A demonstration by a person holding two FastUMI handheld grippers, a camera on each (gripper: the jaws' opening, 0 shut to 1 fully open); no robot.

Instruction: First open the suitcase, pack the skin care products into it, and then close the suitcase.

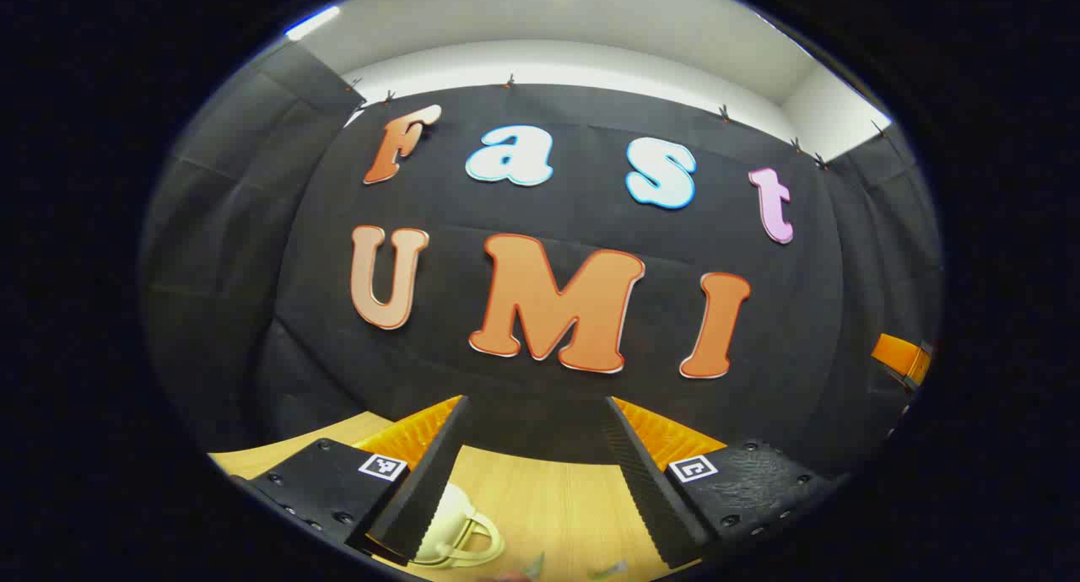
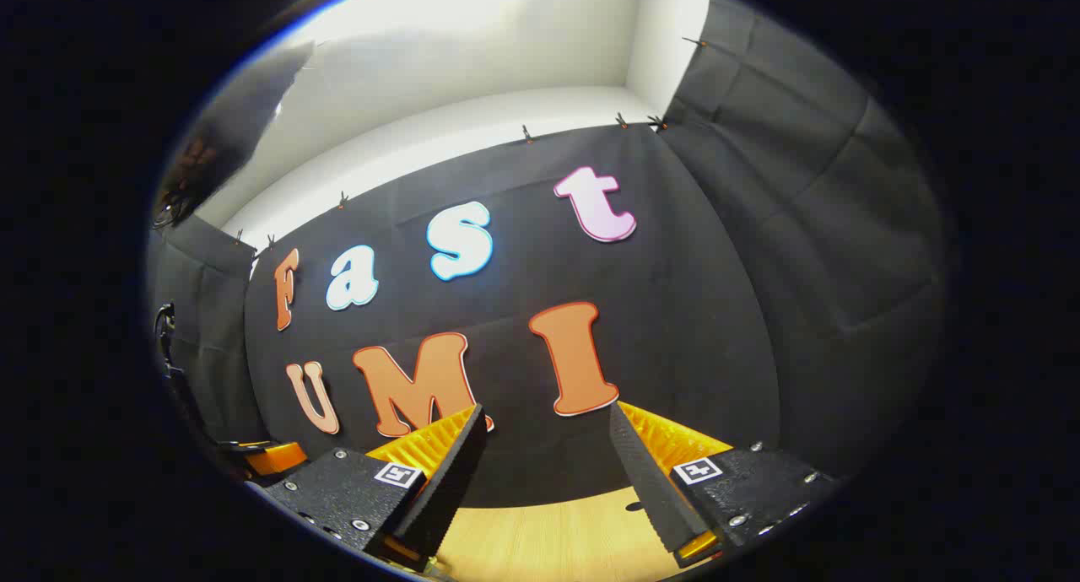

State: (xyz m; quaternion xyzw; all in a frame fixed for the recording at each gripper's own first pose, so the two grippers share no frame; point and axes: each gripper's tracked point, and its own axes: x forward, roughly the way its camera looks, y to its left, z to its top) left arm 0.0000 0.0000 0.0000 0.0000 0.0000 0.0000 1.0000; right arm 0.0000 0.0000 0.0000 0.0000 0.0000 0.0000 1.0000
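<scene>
My left gripper is held above the wooden table, open, with nothing between its fingers. It points at the booth's wall. Below its left finger lies a cream-coloured object with a looped handle, partly hidden by that finger; I cannot tell whether it is the suitcase. Two small items peek in at the bottom edge, too cut off to identify. My right gripper is also open and empty, raised over the table and aimed at the wall.
An orange part of the right gripper shows at the far right of the left gripper view. An orange part of the left gripper shows low on the left of the right gripper view. A small dark spot marks the tabletop.
</scene>
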